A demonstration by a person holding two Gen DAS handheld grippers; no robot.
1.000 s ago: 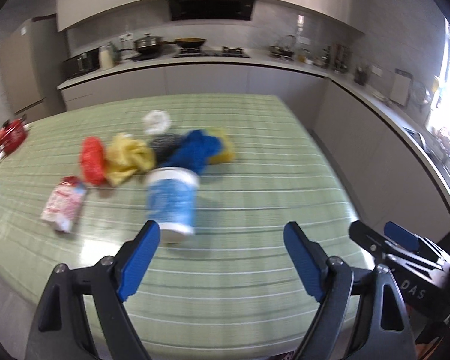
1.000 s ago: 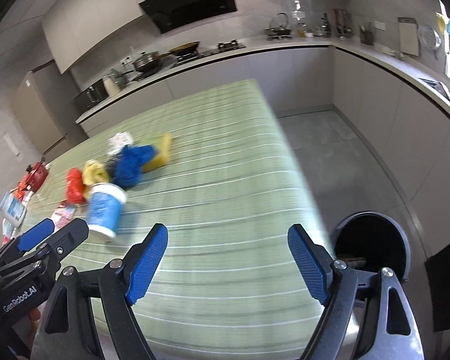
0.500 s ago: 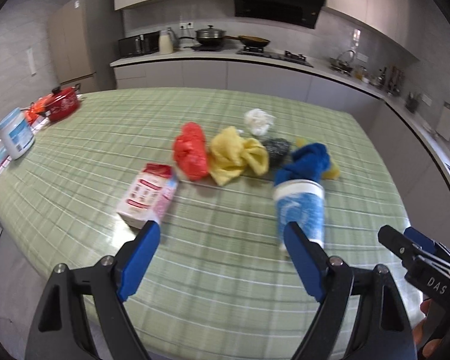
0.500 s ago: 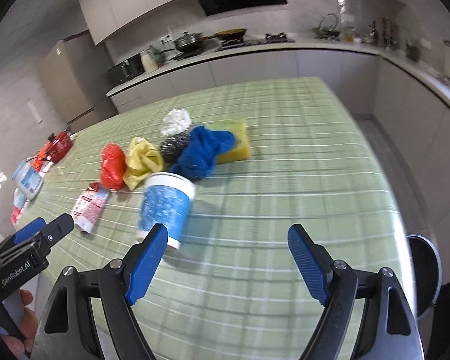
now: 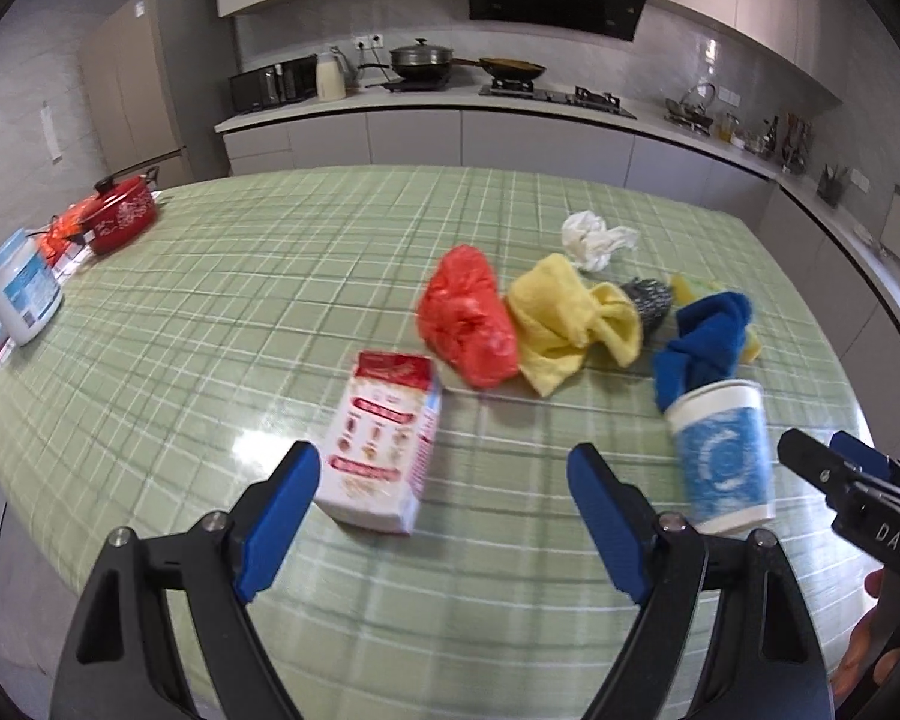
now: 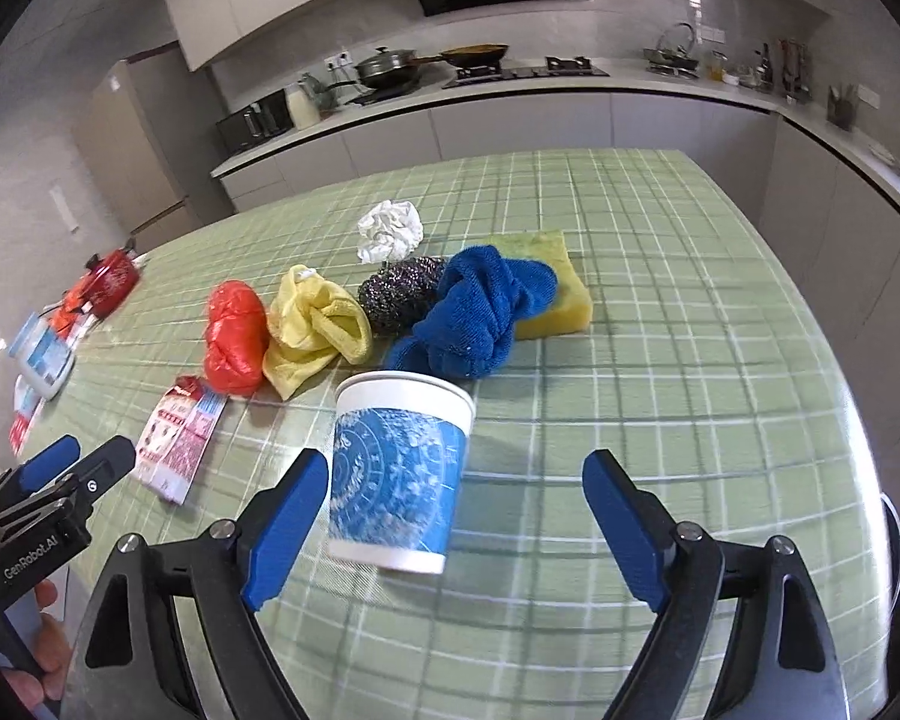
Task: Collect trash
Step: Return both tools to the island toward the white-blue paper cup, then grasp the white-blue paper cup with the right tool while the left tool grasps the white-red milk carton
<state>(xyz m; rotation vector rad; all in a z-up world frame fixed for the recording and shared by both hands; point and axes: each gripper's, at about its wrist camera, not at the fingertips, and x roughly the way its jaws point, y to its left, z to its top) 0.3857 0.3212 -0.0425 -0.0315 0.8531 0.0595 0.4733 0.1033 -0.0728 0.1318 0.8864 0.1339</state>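
On the green checked table lie a small carton, a red plastic bag, a crumpled white tissue and an upright blue-and-white paper cup. My left gripper is open and empty, with the carton just ahead of its left finger. My right gripper is open and empty, with the cup between its fingers near the left one.
A yellow cloth, steel scourer, blue cloth and yellow sponge lie behind the cup. A red pot and a white jar stand at the table's left edge. Kitchen counters line the back.
Both grippers have swung left and come closer to the table. The left one now faces the carton instead of the cup. The right one has closed in on the cup.
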